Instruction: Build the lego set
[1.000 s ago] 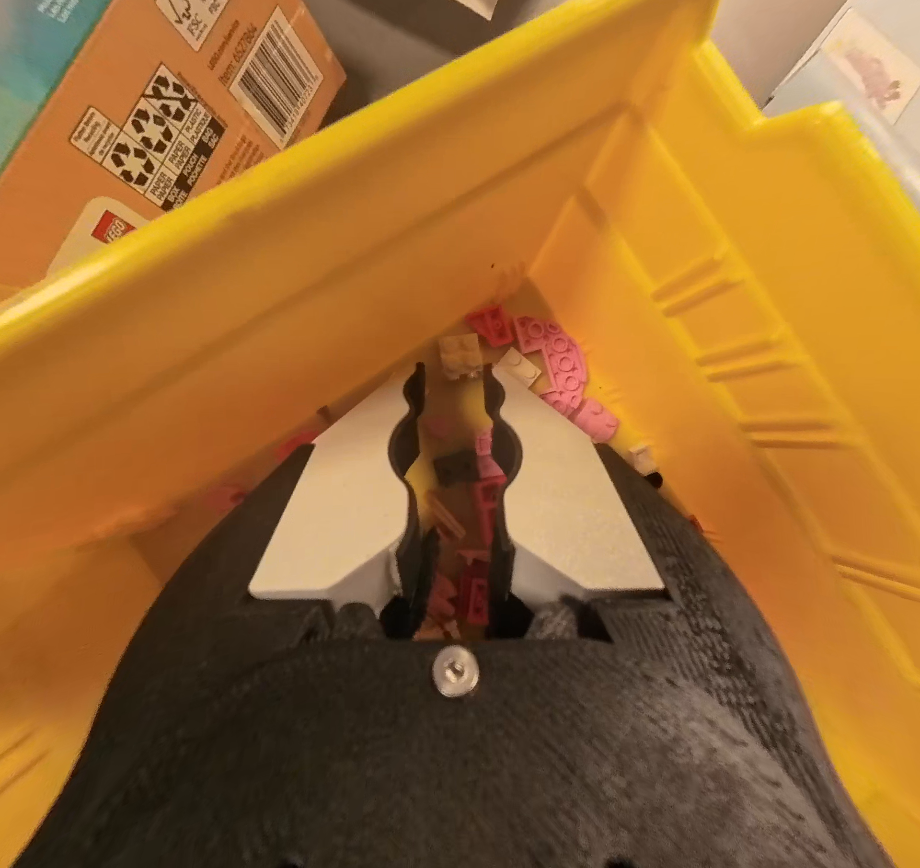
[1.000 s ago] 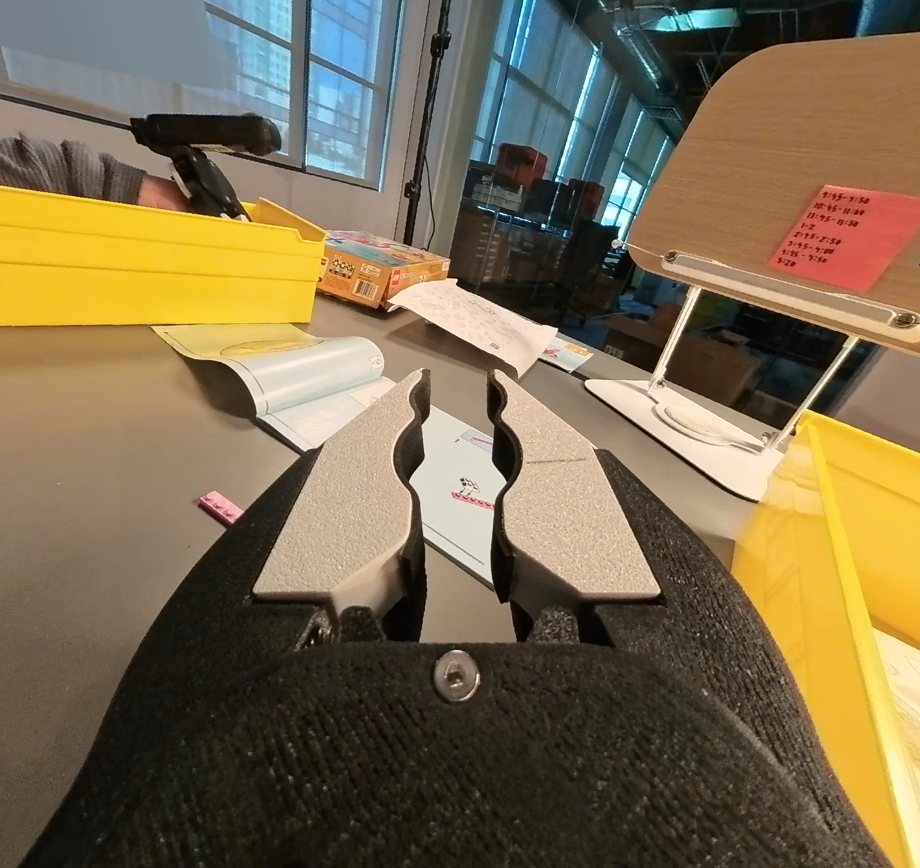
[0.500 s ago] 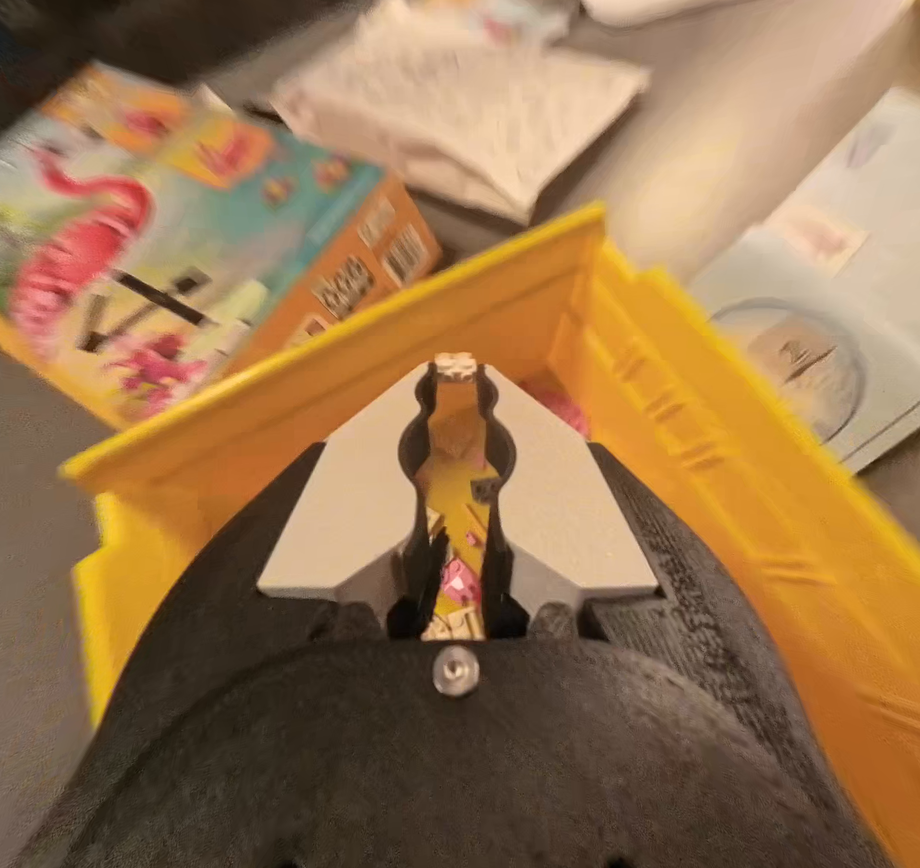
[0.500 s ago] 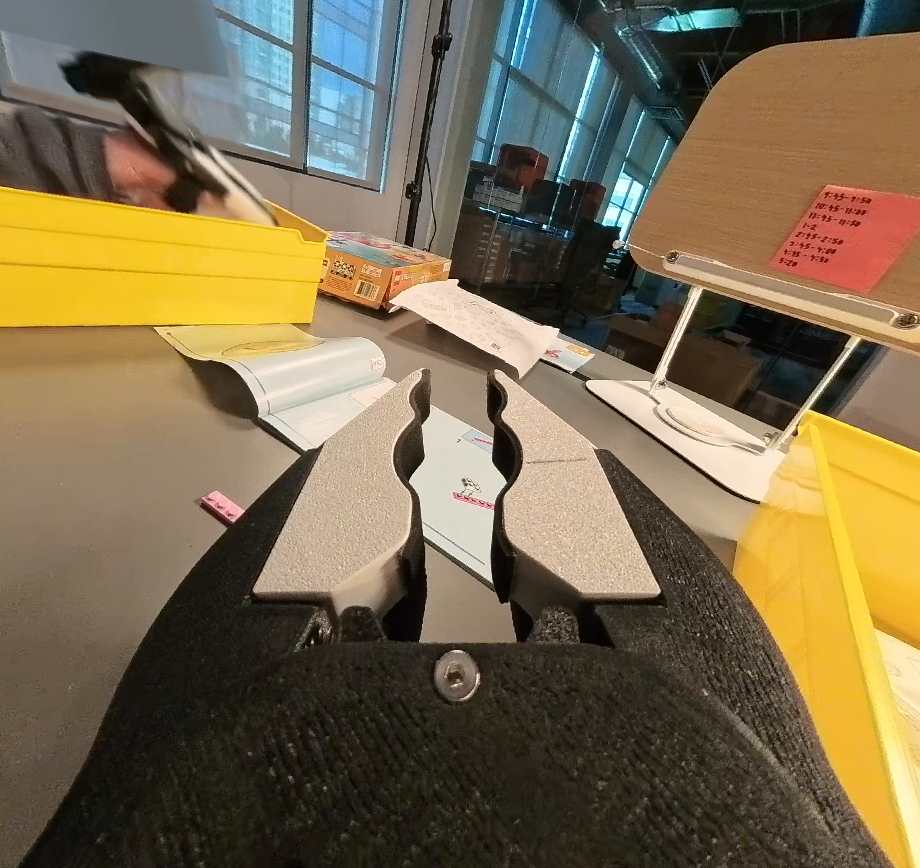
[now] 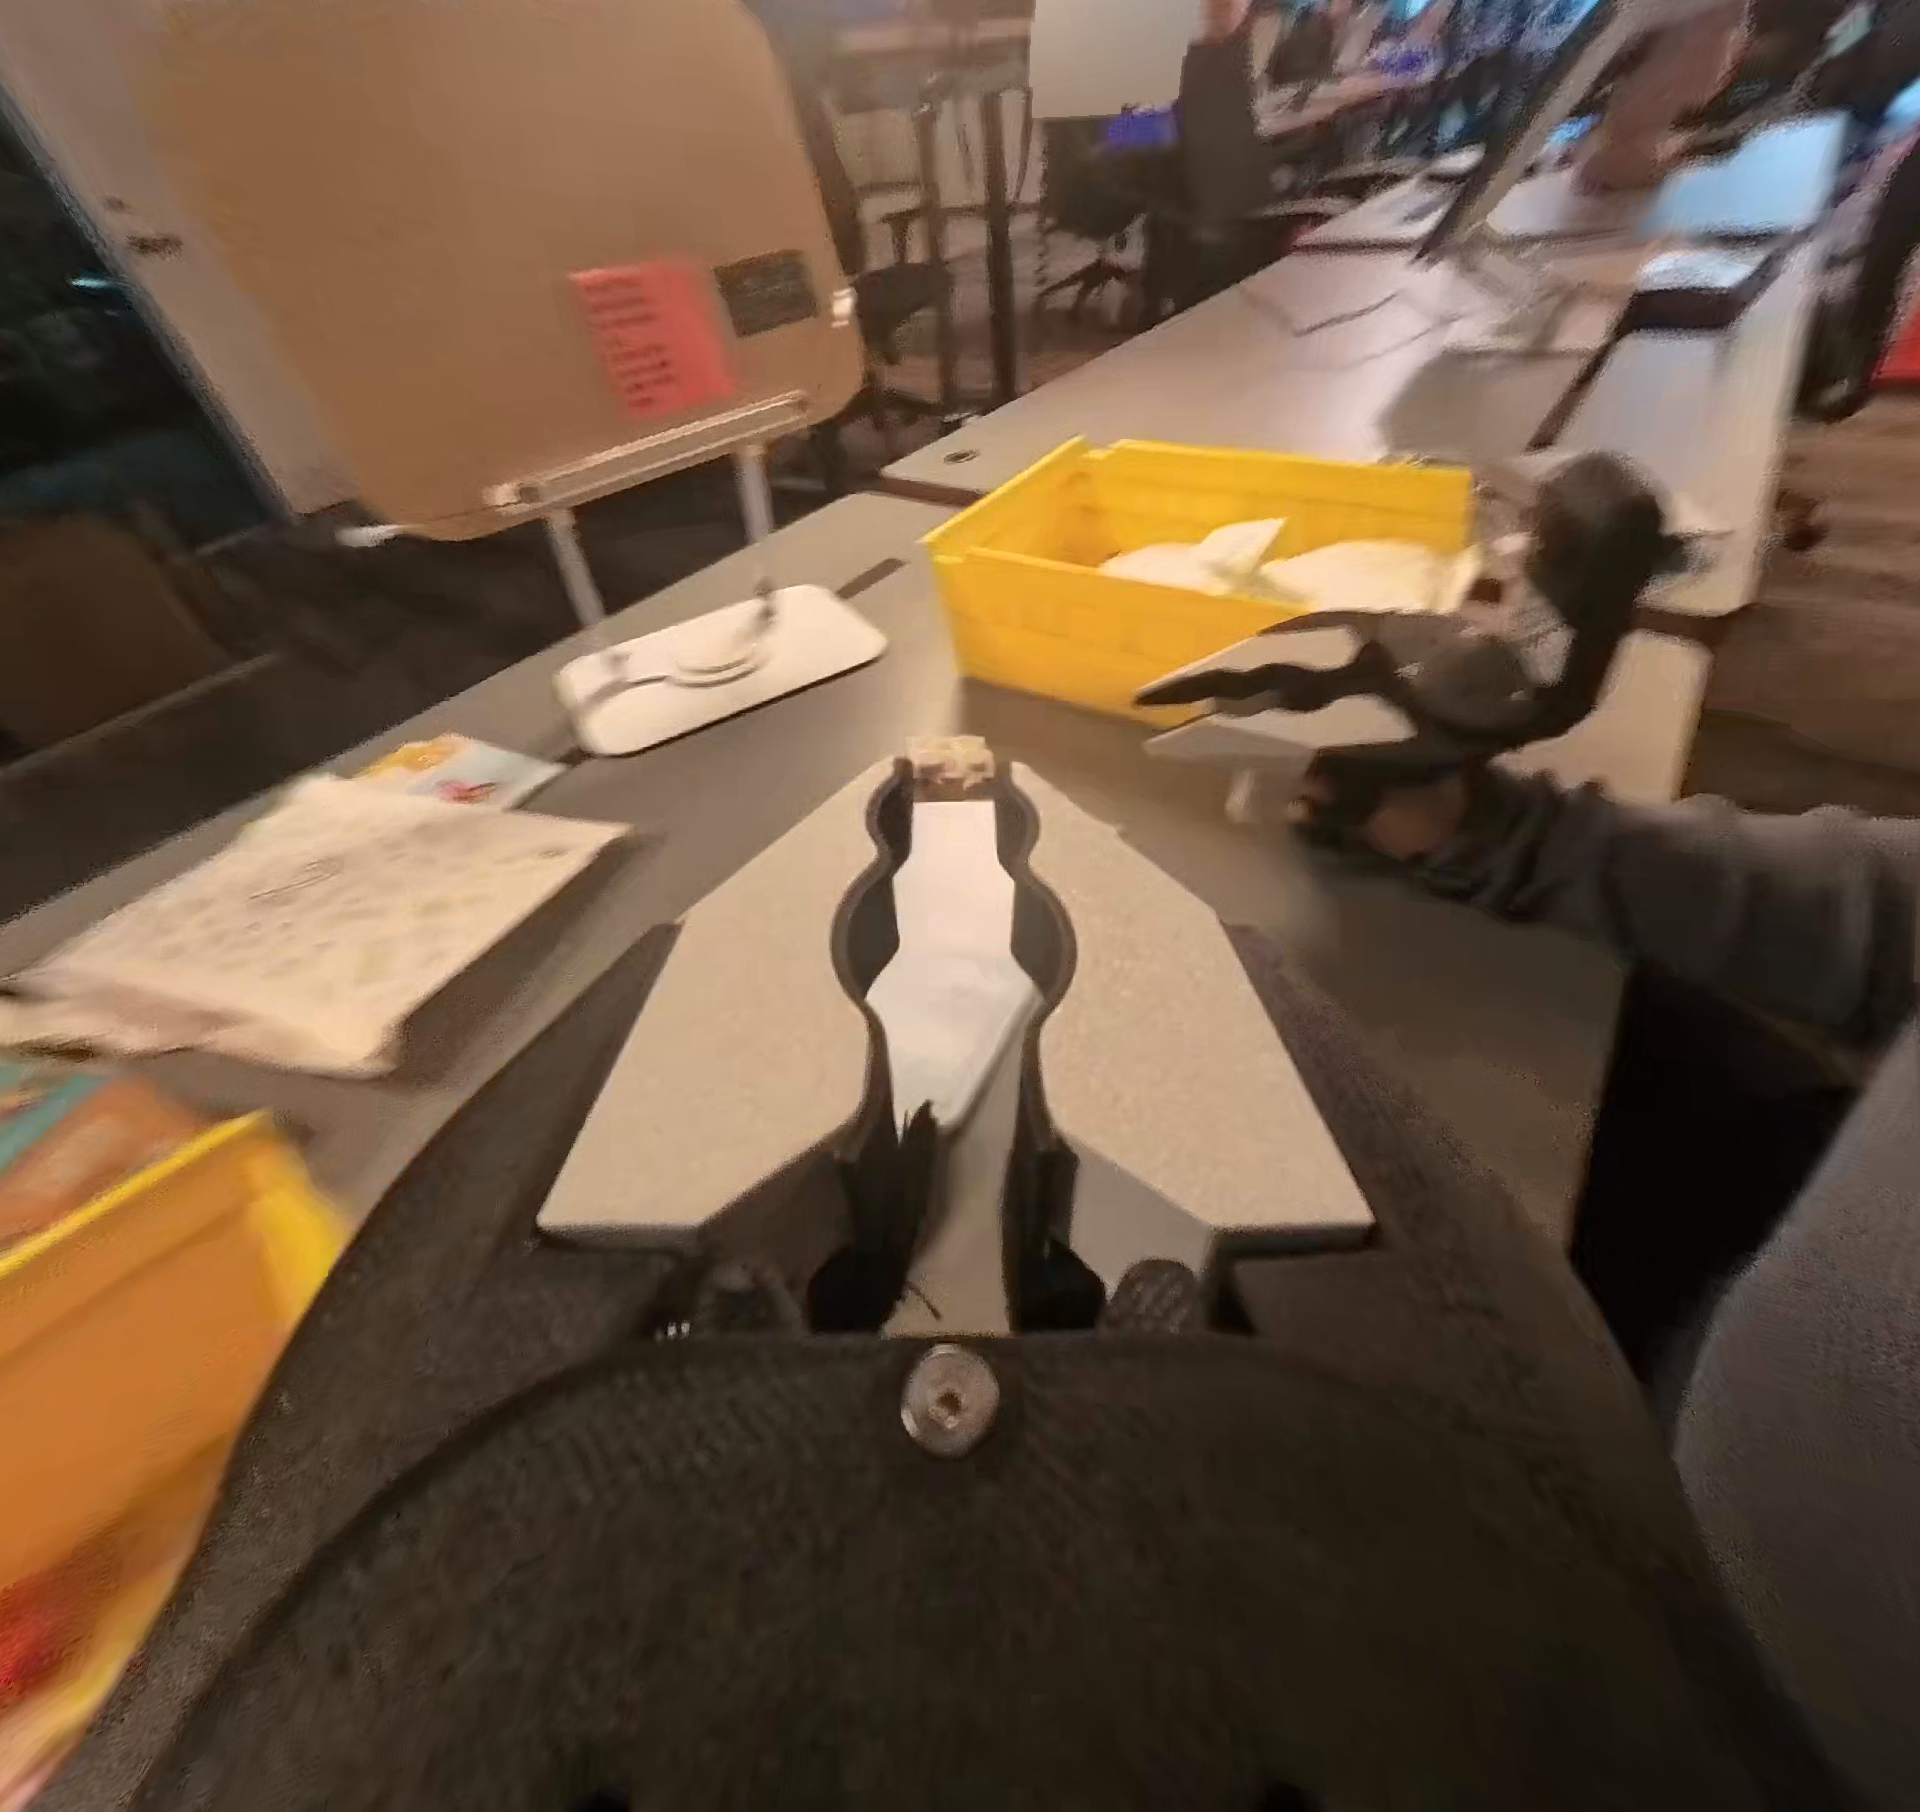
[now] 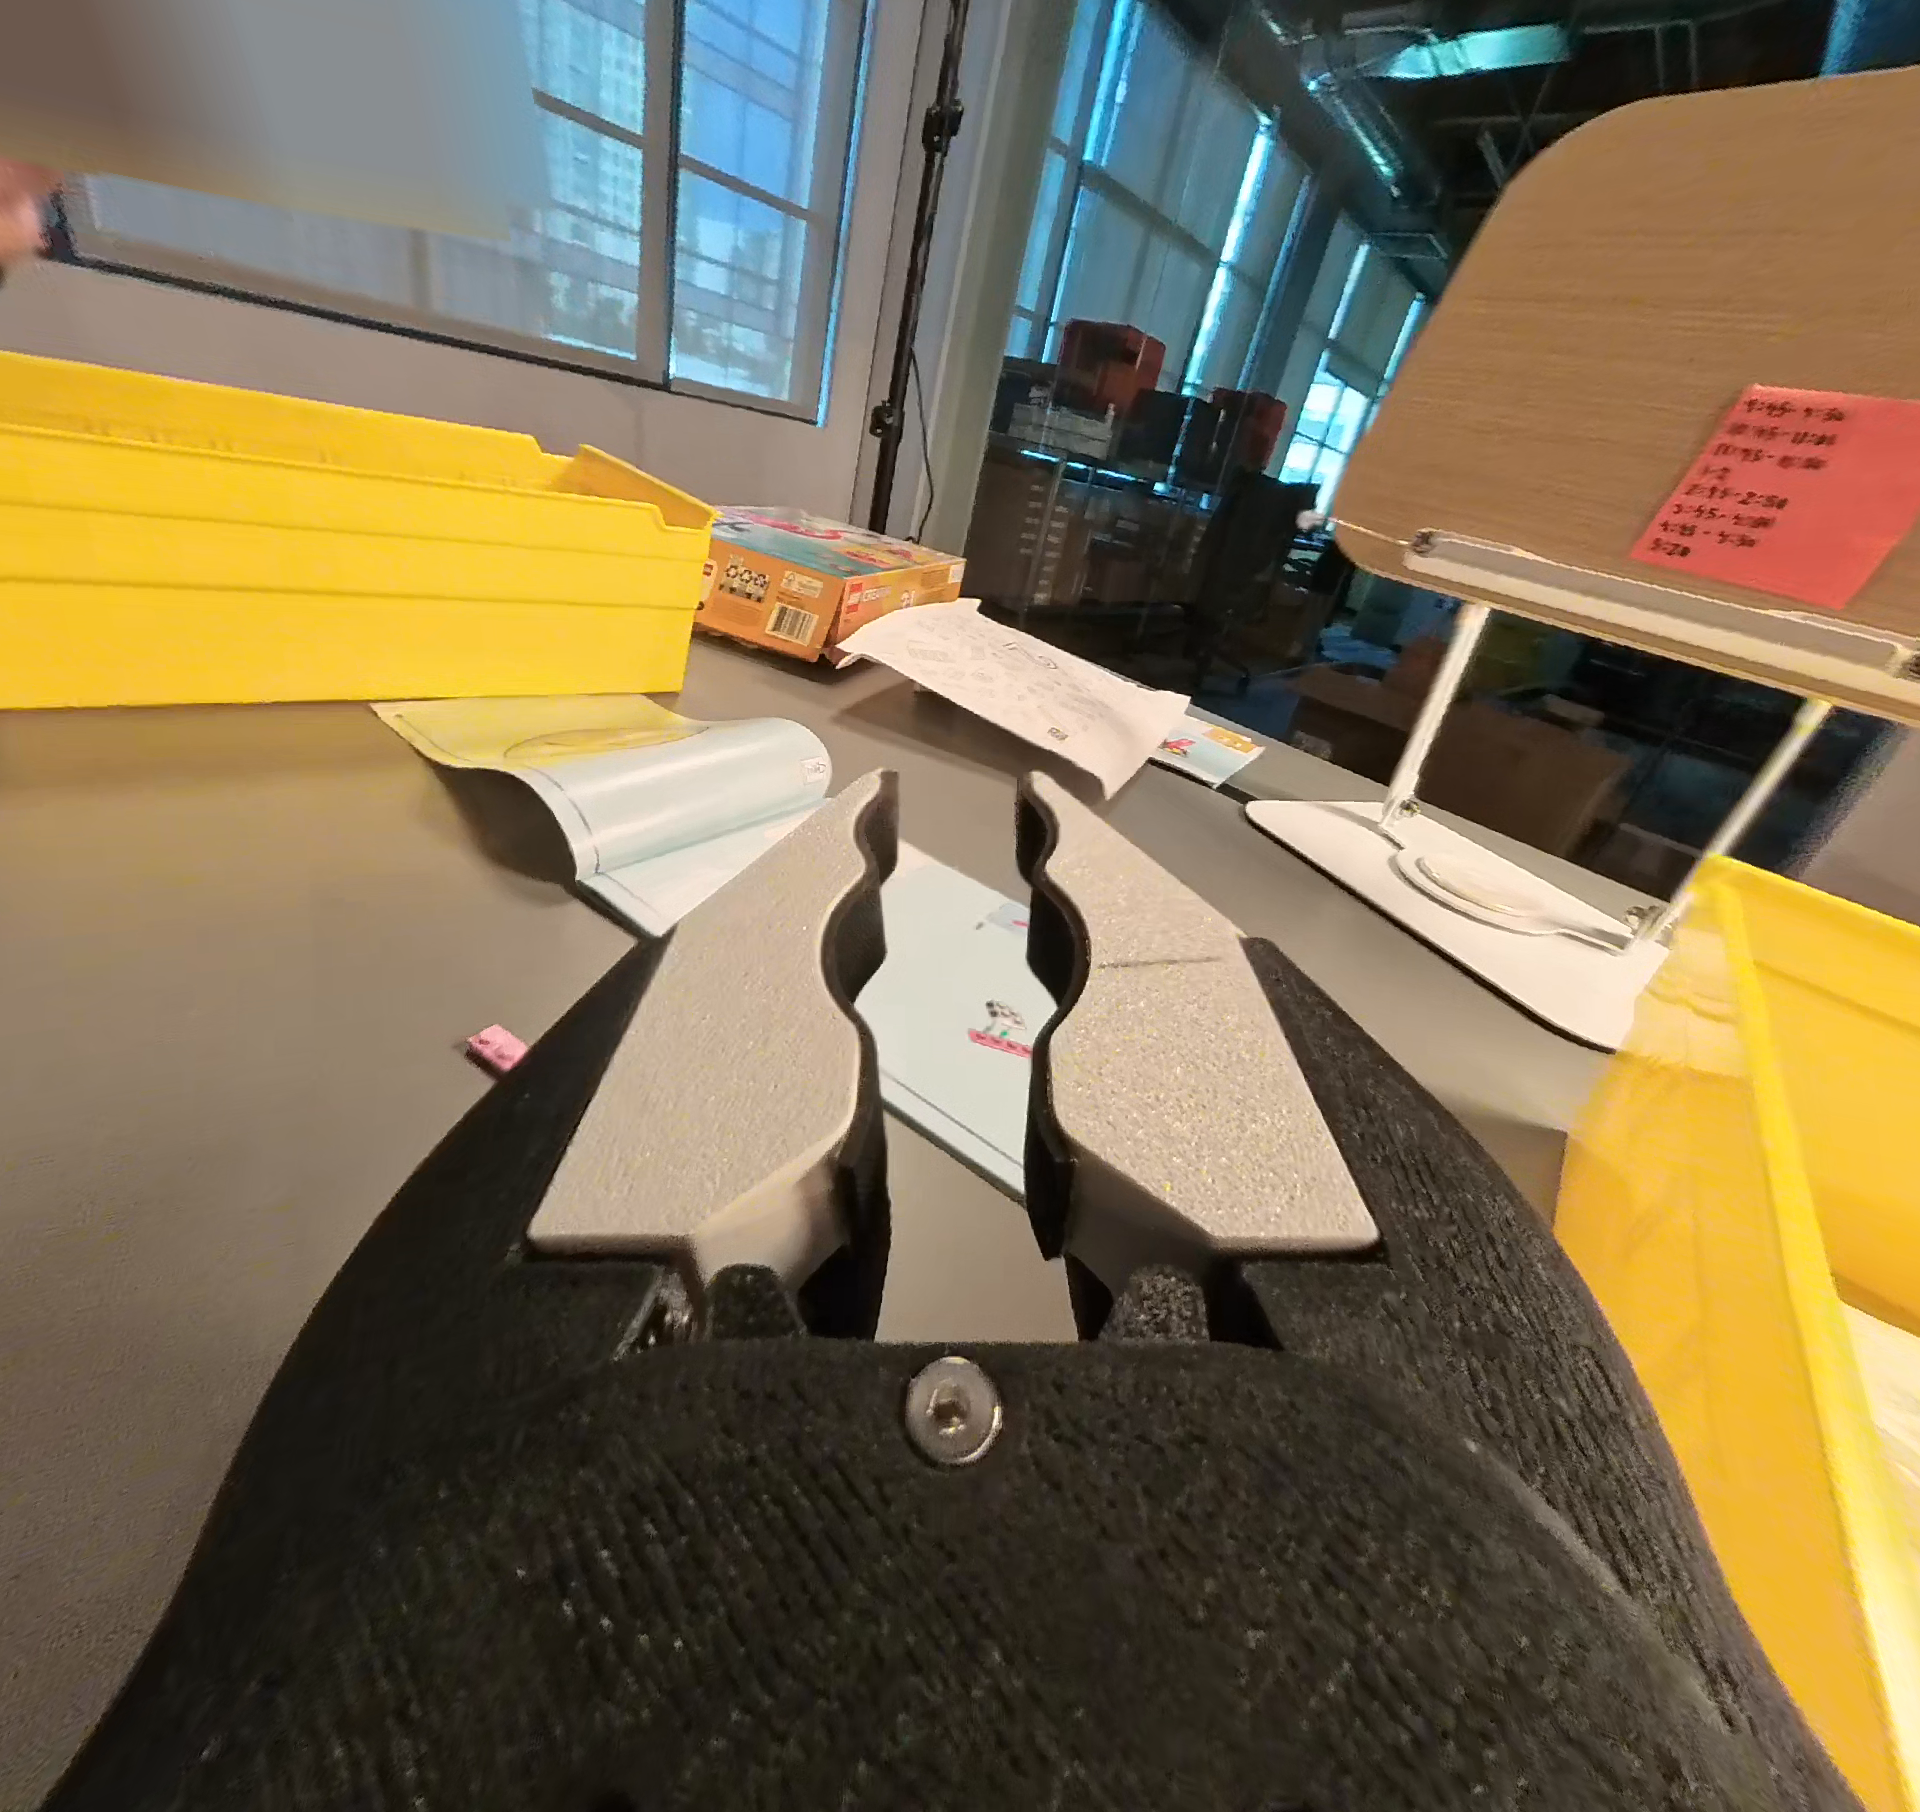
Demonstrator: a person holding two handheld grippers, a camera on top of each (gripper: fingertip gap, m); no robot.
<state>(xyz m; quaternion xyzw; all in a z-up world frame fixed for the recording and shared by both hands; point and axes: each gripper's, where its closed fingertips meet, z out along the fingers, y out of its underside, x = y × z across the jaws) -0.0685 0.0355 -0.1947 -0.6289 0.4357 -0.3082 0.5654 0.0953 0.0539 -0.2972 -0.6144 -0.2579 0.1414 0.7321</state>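
On the grey table (image 5: 1299, 879) the far yellow bin (image 5: 1081, 609) holds crumpled white bags (image 5: 1247, 557) heaped against its walls; the same bin (image 6: 1766, 1139) shows at the right edge of the right wrist view, its contents mostly out of frame. A second yellow bin (image 6: 312, 567), long and ribbed, stands at the left of the table, and what lies inside cannot be seen over its wall. The left gripper (image 5: 948, 775) is closed on a small tan toy brick (image 5: 948, 763), pinched at the very fingertips and carried above the table. The right gripper (image 6: 956, 796) stands with its jaws apart and nothing between them, low over an open pale blue instruction booklet (image 6: 644, 786) whose page curls up ahead of the left finger. In the left wrist view that gripper (image 5: 1195, 713) appears in front of the far bin, held by a hand (image 5: 1392, 806) in a grey sleeve. A small pink brick (image 6: 497, 1047) lies alone on the table left of the right gripper. Beyond the booklet sit an orange toy box (image 6: 821, 588) beside the long bin, a printed white sheet (image 6: 1008, 682) lying raised off the table, and a wooden book stand (image 6: 1621, 360) on a white base (image 6: 1455, 889), bearing a red note (image 6: 1787, 495).
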